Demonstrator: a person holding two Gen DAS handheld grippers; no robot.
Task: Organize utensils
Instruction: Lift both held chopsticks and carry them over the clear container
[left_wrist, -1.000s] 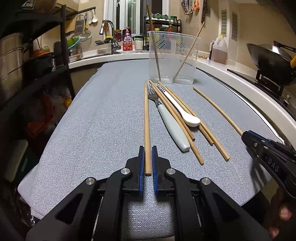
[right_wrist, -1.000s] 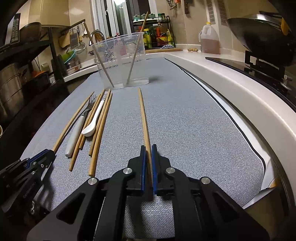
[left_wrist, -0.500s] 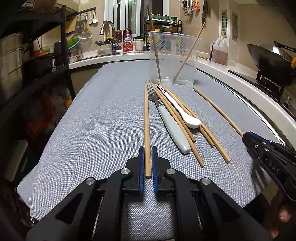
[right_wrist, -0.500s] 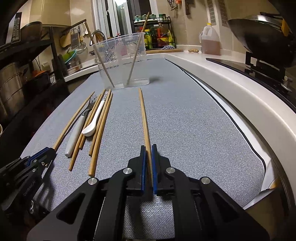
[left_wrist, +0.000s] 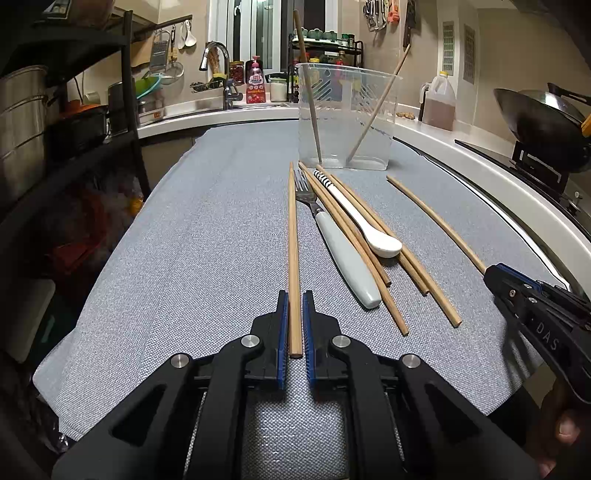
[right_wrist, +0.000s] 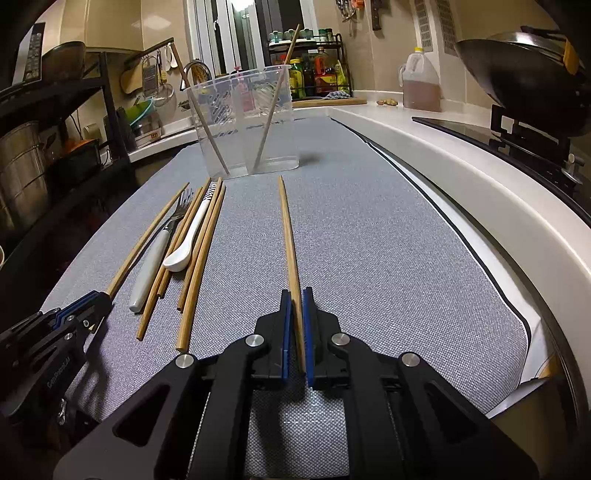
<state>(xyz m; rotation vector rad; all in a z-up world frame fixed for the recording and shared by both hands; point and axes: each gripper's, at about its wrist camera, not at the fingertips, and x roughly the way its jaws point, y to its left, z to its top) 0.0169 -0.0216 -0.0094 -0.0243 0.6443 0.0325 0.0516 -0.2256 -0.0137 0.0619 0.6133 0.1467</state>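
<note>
My left gripper (left_wrist: 294, 295) is shut on the near end of a wooden chopstick (left_wrist: 293, 251) that lies along the grey mat (left_wrist: 207, 251). My right gripper (right_wrist: 294, 293) is shut on the near end of another chopstick (right_wrist: 288, 229); it also shows in the left wrist view (left_wrist: 436, 218). Between them lie several more chopsticks (left_wrist: 354, 243), a white-handled fork (left_wrist: 343, 254) and a white spoon (left_wrist: 369, 229). A clear plastic container (left_wrist: 347, 118) stands at the far end of the mat with two chopsticks leaning inside.
A white counter edge (right_wrist: 480, 177) runs along the right of the mat, with a stove and a wok (right_wrist: 524, 70) beyond it. A dark shelf rack (left_wrist: 74, 122) with pots stands to the left. A sink and bottles are at the back.
Both grippers stay shut on their chopsticks. The views have barely shifted; nothing on the mat has moved.
</note>
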